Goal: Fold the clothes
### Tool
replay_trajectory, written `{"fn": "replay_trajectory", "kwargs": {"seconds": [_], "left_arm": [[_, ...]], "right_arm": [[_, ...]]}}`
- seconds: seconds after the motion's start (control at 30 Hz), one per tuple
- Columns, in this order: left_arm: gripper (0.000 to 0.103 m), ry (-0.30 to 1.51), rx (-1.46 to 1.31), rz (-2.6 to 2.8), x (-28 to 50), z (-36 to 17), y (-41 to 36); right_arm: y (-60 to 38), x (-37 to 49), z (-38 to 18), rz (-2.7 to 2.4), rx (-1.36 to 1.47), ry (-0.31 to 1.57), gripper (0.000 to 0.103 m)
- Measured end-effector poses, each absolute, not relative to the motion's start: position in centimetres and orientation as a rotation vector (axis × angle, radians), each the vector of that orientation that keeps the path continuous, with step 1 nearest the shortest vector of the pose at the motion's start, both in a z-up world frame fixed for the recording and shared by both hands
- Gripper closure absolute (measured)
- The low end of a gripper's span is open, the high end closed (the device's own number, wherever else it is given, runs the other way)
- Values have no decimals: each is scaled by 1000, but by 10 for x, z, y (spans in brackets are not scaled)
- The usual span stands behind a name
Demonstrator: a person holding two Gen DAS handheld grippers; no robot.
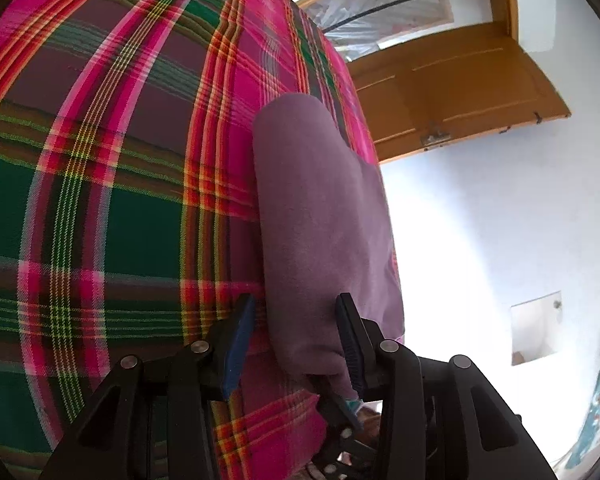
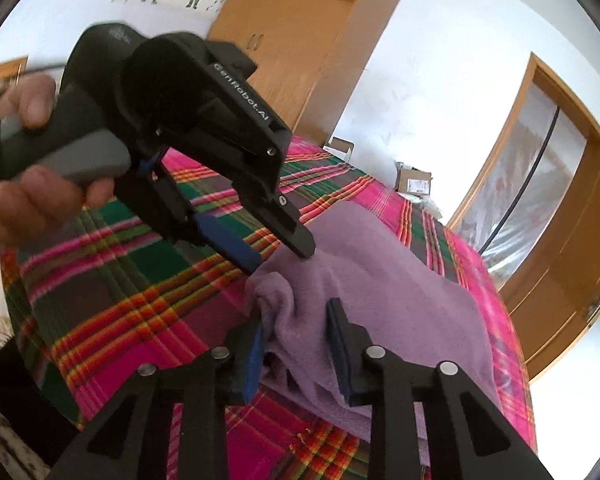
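A folded purple garment point(image 1: 324, 208) lies on a plaid bed cover point(image 1: 100, 160) near the bed's edge. My left gripper point(image 1: 296, 304) is open, and its two fingers straddle the garment's near end. In the right wrist view the purple garment point(image 2: 400, 292) spreads toward the right over the plaid cover point(image 2: 120, 280), with one corner bunched up. My right gripper point(image 2: 296, 316) is open, and that bunched corner sits between its fingers. A hand point(image 2: 28, 200) holds the left gripper point(image 2: 280, 258), whose open tips touch the garment's far edge.
The bed edge runs just right of the garment, with a white wall and an orange wooden door point(image 1: 460, 80) beyond. A wooden wardrobe point(image 2: 312, 40), cardboard boxes point(image 2: 414, 182) and a door frame point(image 2: 560, 240) stand behind the bed.
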State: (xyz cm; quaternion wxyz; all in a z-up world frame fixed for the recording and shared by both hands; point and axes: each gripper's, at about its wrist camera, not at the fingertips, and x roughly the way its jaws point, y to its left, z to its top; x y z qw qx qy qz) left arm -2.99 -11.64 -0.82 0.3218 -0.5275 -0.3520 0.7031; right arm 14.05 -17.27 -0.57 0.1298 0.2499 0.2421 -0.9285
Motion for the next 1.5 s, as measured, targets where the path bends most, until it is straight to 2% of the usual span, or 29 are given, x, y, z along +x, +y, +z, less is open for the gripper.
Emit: {"fn": "replay_trajectory", "kwargs": {"seconds": [0.2, 0.23, 0.27, 0.3, 0.47, 1.13, 1.3, 1.5], "left_arm": [[60, -1005, -1372, 1788, -42, -11, -122], [57, -1013, -1371, 1780, -44, -12, -122], [43, -1022, -1371, 1772, -45, -12, -123], [37, -1030, -1370, 1764, -47, -13, -123], [37, -1066, -1367, 1724, -55, -14, -123], [37, -1008, -1390, 1660, -112, -12, -123], [55, -1007, -1412, 1671, -120, -16, -139], [57, -995, -1405, 1689, -132, -15, -156]], "right_arm": [[-168, 140, 5, -2720, 706, 618, 79], [-167, 139, 7, -2724, 705, 593, 79], [-169, 137, 10, -2730, 700, 574, 80], [-167, 139, 14, -2736, 693, 560, 80], [-156, 149, 25, -2745, 691, 489, 81], [-142, 135, 25, -2712, 709, 389, 80], [-124, 120, 27, -2604, 785, 231, 75], [-102, 115, 34, -2538, 807, 122, 72]]}}
